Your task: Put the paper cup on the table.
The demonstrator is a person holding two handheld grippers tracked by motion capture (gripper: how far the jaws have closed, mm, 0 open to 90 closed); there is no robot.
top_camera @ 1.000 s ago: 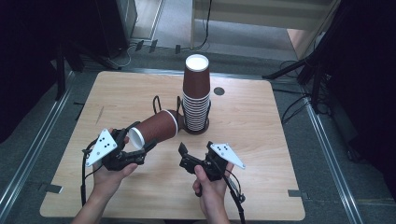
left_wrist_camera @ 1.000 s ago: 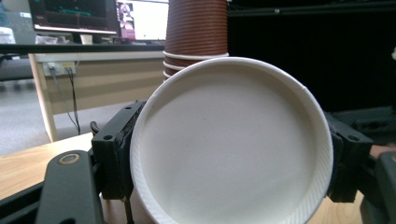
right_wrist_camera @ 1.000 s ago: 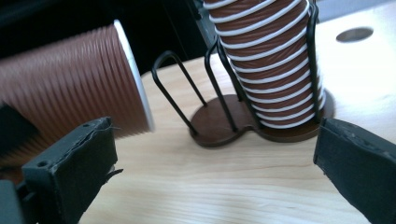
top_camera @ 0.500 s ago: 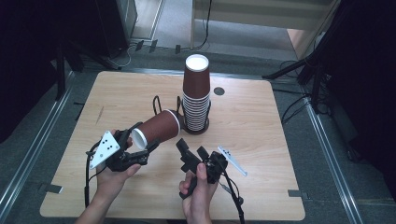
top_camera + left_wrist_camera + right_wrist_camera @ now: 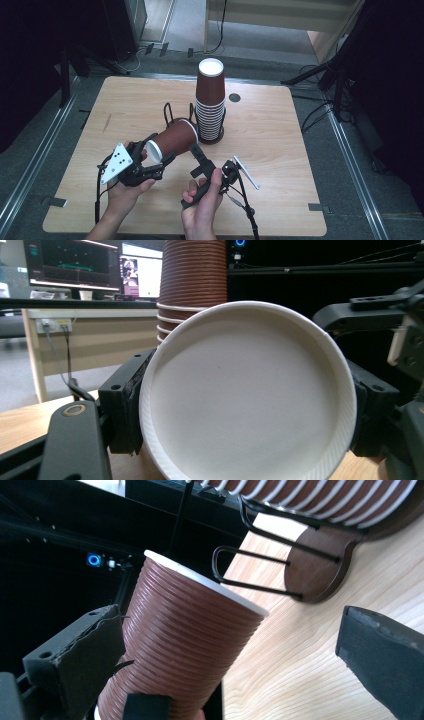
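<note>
**Over the table's near half, a cup held on its side**

Near the table's (image 5: 280,130) front edge, the left gripper (image 5: 152,162) clamps a brown ribbed paper cup (image 5: 175,140) by its white base end, jaws pressed to either side. That cup lies tilted, its open rim toward the wire cup holder (image 5: 175,112). Just beside it the right gripper (image 5: 197,152) has its jaws spread wide, one on each side of the cup's wall in the right gripper view, not pressing. Behind stands the tall cup stack (image 5: 210,100), upside down in its rack.
</note>
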